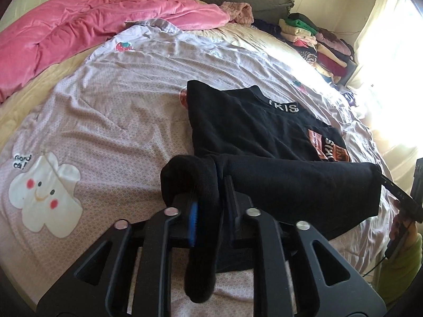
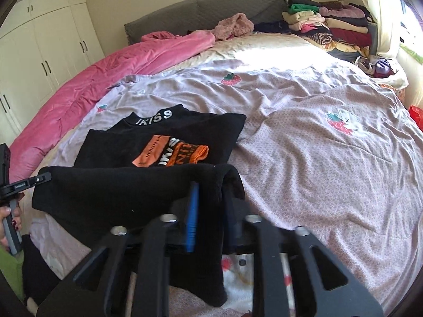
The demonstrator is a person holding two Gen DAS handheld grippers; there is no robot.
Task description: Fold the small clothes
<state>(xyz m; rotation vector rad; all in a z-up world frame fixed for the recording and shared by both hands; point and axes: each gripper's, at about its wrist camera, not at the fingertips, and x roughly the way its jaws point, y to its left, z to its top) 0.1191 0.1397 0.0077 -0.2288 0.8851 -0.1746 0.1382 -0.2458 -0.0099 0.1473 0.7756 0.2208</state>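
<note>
A small black top (image 1: 248,129) with white collar lettering and an orange patch lies on the pale purple bed sheet (image 1: 105,121). Its near hem is lifted off the bed and held stretched between my two grippers. My left gripper (image 1: 208,185) is shut on the left corner of the hem, and black cloth drapes over its fingers. My right gripper (image 2: 211,198) is shut on the right corner of the top (image 2: 164,142). The right gripper also shows at the right edge of the left wrist view (image 1: 407,200), the left gripper at the left edge of the right wrist view (image 2: 23,185).
A pink duvet (image 1: 87,29) lies bunched along the far left of the bed. A stack of folded clothes (image 1: 317,39) sits at the far right corner by the bright window. White wardrobes (image 2: 39,47) stand behind the bed. The grey headboard (image 2: 201,10) is at the back.
</note>
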